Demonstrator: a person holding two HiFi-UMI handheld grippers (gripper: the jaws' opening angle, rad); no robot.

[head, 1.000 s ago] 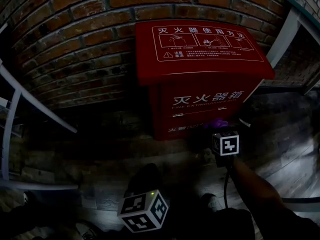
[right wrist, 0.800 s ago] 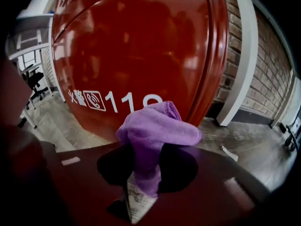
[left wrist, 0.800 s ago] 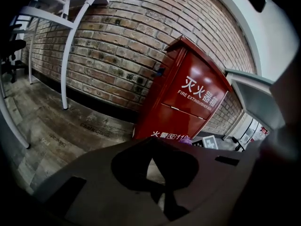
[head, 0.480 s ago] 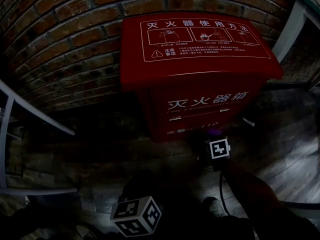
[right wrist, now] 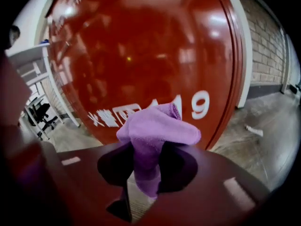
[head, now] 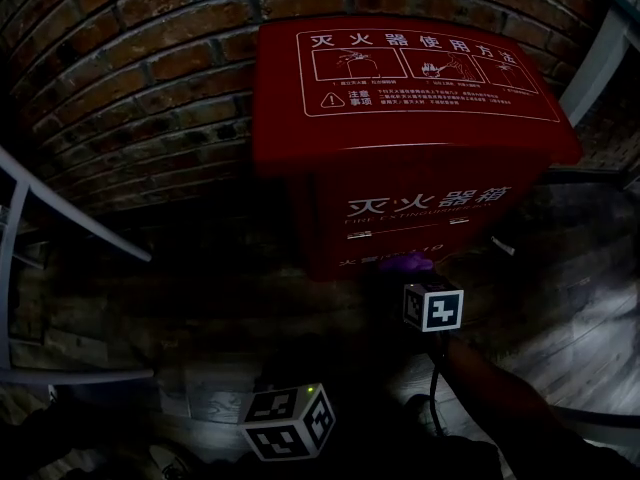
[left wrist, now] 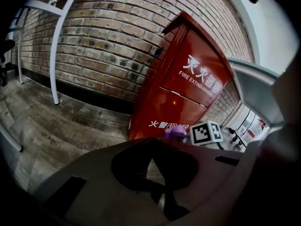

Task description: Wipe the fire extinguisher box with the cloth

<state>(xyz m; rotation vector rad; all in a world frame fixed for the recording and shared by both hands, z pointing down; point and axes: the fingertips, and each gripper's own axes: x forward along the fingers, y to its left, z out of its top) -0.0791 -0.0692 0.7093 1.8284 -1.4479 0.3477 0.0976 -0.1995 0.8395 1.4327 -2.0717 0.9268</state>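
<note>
Red fire extinguisher box (head: 420, 118) stood against brick wall (head: 130, 88) in head view, purple cloth (head: 405, 262) at its lower front. Left gripper view: left gripper (left wrist: 151, 147) jaws pressed together, empty, apart from box. Right gripper view: right gripper (right wrist: 146, 168) pinched crumpled cloth, which bunched above the fingers (right wrist: 178, 168).

the fire extinguisher box (head: 420, 158) stands against the brick wall (head: 130, 88), the cloth (head: 406, 262) at its lower front edge.
</note>
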